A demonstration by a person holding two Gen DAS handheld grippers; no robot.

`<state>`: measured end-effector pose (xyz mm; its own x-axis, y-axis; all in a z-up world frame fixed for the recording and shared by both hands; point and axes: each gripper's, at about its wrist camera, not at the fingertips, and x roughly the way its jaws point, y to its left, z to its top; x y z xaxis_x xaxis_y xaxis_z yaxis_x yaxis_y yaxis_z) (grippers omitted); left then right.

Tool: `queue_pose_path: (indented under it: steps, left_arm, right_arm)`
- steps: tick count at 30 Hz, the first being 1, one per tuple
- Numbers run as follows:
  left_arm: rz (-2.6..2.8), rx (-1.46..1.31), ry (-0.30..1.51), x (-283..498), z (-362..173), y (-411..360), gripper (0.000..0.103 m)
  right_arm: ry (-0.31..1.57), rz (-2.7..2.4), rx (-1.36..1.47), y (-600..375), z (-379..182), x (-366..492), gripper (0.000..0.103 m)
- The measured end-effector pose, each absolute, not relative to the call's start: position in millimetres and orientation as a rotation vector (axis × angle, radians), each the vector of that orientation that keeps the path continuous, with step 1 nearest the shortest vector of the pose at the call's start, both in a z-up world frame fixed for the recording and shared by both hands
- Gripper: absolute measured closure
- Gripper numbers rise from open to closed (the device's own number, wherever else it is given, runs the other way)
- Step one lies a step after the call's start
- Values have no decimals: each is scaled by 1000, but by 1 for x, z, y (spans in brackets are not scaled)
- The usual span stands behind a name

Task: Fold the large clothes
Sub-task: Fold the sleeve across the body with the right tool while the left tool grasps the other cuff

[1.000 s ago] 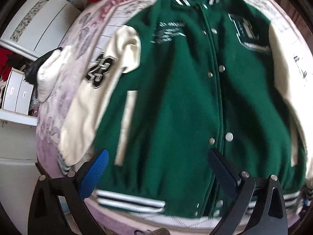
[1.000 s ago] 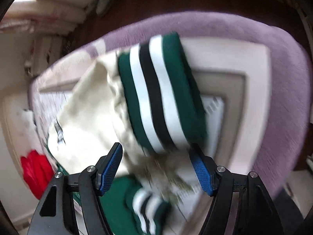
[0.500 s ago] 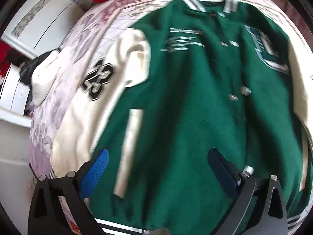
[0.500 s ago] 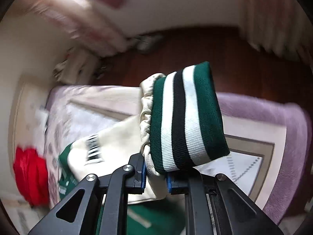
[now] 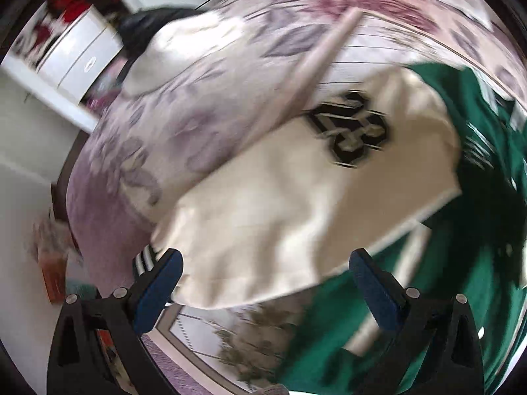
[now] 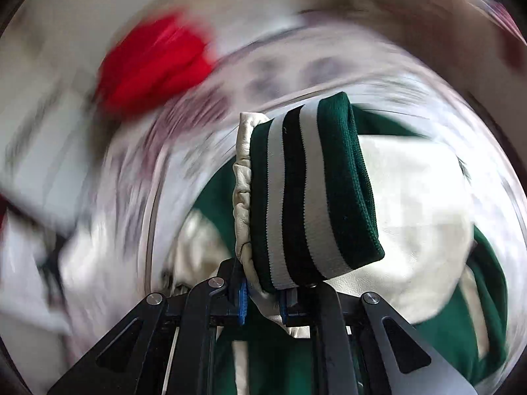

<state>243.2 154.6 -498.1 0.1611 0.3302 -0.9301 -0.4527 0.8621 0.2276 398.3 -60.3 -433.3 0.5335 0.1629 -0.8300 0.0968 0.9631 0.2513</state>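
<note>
The right gripper (image 6: 263, 299) clamps the striped cuff (image 6: 313, 191) of a green-and-cream varsity jacket (image 5: 296, 204) spread on a floral bedspread (image 5: 184, 125); the left gripper (image 5: 263, 283) hovers open above its sleeve, whose number patch (image 5: 352, 131) is too blurred to read.

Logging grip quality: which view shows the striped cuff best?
The right wrist view: the striped cuff stands sharp, pinched in the right claw. The left wrist view shows only a blurred sliver of another cuff.
</note>
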Motion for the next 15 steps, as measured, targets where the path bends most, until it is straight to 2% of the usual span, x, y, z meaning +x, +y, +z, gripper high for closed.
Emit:
queue_pose_path:
  steps: [4,5,6,8,9,11,15]
  left_arm:
    - [593,-154,1295,239,-506,186,0]
    - [591,-160,1296,237,-507,192,0]
    - [590,-163,1299,236,-506,196,0]
    - [580,-183,1308,229,-505,208,0]
    - [573,-202,1321,223,-505,216,0]
    - [570,-274,1355,207,-507,231,0]
    - [558,-630,1447,157,-530,270,0]
  right_arm:
    - [1149,197,38,43,-491,420,88]
    - [1207,252,17,58,-506,421,83]
    - [1258,301,24,65,-519,412,73]
    - [1390,414,110,67,-542,400,49]
    - [1402,433,141,56,-544,387,46]
    - [1401,405,200,37,-535,364,43]
    - [1429,307,326,-12,-515,320,40]
